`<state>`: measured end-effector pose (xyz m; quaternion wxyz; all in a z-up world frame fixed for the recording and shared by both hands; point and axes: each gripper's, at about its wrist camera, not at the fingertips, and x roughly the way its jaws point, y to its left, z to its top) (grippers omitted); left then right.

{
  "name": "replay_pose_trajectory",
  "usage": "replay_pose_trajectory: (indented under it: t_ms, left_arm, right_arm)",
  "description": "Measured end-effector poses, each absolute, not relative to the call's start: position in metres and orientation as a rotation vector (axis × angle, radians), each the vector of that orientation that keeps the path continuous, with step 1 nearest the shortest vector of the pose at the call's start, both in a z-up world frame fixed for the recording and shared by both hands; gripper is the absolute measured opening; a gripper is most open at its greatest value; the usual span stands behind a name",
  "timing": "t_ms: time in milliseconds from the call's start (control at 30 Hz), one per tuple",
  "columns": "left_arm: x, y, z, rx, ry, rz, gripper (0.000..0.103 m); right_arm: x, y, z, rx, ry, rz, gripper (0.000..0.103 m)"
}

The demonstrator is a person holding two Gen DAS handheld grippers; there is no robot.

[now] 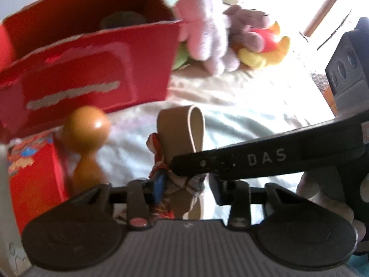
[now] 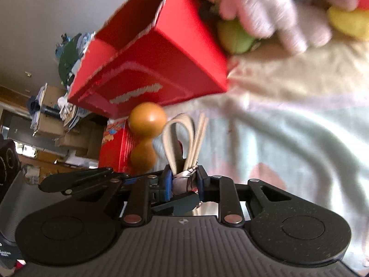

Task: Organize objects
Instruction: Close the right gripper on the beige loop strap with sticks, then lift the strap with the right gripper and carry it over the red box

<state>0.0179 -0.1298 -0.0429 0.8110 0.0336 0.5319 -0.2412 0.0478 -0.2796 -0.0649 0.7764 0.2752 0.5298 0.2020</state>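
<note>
Bedsheet (image 2: 288, 138) below; both grippers (image 2: 184, 182) (image 1: 180, 182) pinch one rabbit toy (image 2: 184, 180), likely bound for the red box (image 2: 161, 69)

Both wrist cams close, sharing red box (image 1: 92, 69) (image 2: 161, 57).

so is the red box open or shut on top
Open: the red box has no lid on, and its inner walls and a dark object inside show.

Red box (image 1: 92, 69), orange peg (image 1: 86, 129), pink plush (image 1: 205, 23).
</note>
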Motion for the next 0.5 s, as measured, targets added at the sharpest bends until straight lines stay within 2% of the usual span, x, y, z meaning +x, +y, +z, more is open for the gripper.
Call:
replay_pose_trajectory:
  t_ms: [233,500]
  left_arm:
    - [0.019,-0.155,-0.005,0.124,1.029,-0.636,0.037]
    - [0.032,-0.156,0.069,0.161,0.82,-0.725,0.037]
  right_arm:
    - [0.037,-0.302,-0.025,0.572,1.016,0.374,0.023]
    - [0.052,-0.314,0.043,0.521,0.814,0.372,0.023]
